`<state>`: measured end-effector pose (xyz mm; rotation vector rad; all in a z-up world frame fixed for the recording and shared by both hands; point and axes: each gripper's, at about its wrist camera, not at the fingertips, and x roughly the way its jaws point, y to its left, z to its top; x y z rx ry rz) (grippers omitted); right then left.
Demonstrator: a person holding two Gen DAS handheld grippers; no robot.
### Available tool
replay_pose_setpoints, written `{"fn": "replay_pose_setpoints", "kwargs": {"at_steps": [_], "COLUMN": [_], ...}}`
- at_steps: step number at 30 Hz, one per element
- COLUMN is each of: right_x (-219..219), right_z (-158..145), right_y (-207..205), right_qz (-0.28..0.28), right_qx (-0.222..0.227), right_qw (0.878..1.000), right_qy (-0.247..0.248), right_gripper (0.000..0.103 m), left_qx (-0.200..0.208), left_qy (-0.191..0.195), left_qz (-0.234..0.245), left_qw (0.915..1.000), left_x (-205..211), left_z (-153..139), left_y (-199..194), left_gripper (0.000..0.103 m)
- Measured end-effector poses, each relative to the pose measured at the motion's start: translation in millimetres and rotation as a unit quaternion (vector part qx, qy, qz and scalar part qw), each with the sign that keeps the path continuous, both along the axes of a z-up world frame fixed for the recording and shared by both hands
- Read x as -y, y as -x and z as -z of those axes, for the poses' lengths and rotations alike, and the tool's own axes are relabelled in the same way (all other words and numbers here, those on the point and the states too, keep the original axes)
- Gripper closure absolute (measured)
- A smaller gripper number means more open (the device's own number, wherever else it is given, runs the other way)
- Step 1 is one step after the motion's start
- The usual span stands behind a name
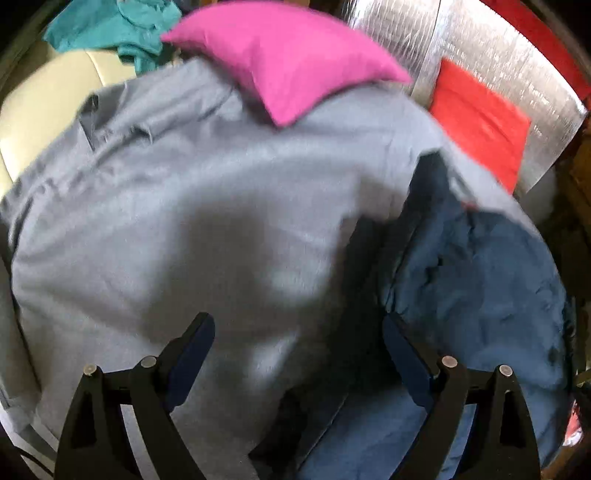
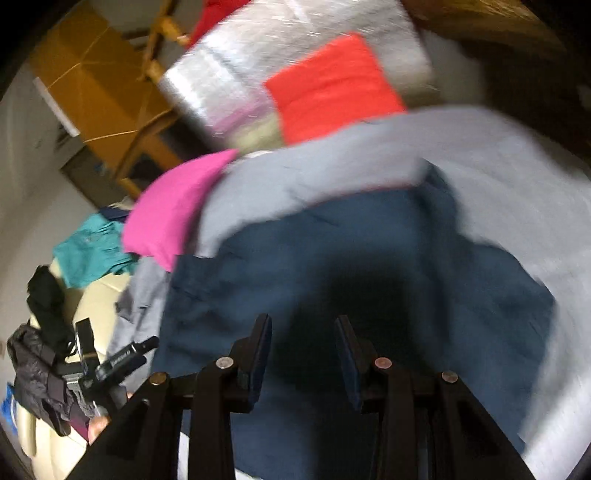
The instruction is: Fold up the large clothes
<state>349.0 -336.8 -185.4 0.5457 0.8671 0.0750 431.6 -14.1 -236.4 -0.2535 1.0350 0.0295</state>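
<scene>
A large grey garment (image 1: 192, 206) lies spread out with a dark blue garment (image 1: 480, 280) on its right part. My left gripper (image 1: 299, 332) is open and empty, just above the grey cloth near the blue one's left edge. In the right wrist view the blue garment (image 2: 369, 258) lies on the grey garment (image 2: 517, 192). My right gripper (image 2: 303, 332) is open with a narrower gap and holds nothing, above the blue garment. The left gripper (image 2: 110, 358) shows at the lower left there. Both views are motion-blurred.
A pink folded cloth (image 1: 288, 62) lies on the grey garment's far edge. A red cloth (image 1: 484, 122) rests on a silver foil sheet (image 1: 498, 55). A teal garment (image 1: 110, 29) lies on a cream surface (image 1: 48, 107). A wooden chair (image 2: 147, 110) stands behind.
</scene>
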Motion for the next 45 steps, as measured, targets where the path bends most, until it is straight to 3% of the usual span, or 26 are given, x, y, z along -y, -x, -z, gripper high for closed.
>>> {"fn": "replay_pose_setpoints", "kwargs": {"at_steps": [3,6,7,9,12,14,17,21,26,29,33,39,41,43,44,45], "right_x": [30,55,61,69,87,88,78,53,38,43,56,71,71,71,70,68], "right_z": [35,35,29,23,26,37,54,72,97,103,111,108,109,110,109,106], "right_y": [22,49,63,85,122,138,151,146,130,122,112,103,99,99,99,97], "right_qz": [0.048,0.059,0.063,0.075,0.098,0.102,0.098,0.082,0.086,0.12,0.158,0.203,0.212,0.216,0.214,0.21], "right_qx": [-0.043,-0.006,0.017,0.042,0.061,0.056,0.041,-0.003,-0.035,-0.027,-0.024,0.019,0.023,0.025,0.025,0.023], "right_qw": [0.998,0.997,0.995,0.99,0.978,0.971,0.965,0.968,0.963,0.961,0.949,0.938,0.935,0.936,0.938,0.942], "right_qy": [0.012,-0.058,-0.079,-0.11,-0.174,-0.208,-0.241,-0.238,-0.251,-0.248,-0.273,-0.282,-0.284,-0.278,-0.271,-0.26], "right_gripper": [0.068,0.067,0.056,0.034,0.033,0.033,0.033,0.033,0.033,0.033,0.032,0.029,0.033,0.046,0.05,0.055], "left_qx": [0.003,0.011,0.015,0.013,0.005,-0.028,-0.057,-0.052,-0.072,-0.059,-0.04,-0.017,-0.01,0.0,0.007,0.009], "left_qy": [0.005,0.013,0.021,0.052,0.127,0.18,0.218,0.235,0.266,0.295,0.324,0.358,0.364,0.369,0.367,0.359], "left_qz": [0.0,0.006,0.01,0.02,0.016,0.008,-0.003,-0.004,-0.002,-0.029,-0.065,-0.064,-0.065,-0.065,-0.065,-0.066], "left_qw": [1.0,0.9998,0.9996,0.9984,0.9918,0.9832,0.9744,0.9705,0.9612,0.9533,0.943,0.9313,0.9289,0.9273,0.9279,0.931], "left_x": [-3,-10,-13,-19,-35,-40,-41,-34,-22,-29,-35,-23,-20,-20,-20,-19], "left_z": [-1,-11,-14,-18,-10,5,20,20,31,36,41,43,44,44,43,44], "left_y": [7,24,31,48,73,85,95,107,104,96,81,70,72,72,72,72], "left_gripper": [0.01,0.01,0.01,0.01,0.01,0.01,0.01,0.01,0.01,0.01,0.01,0.01,0.011,0.015,0.02,0.033]}}
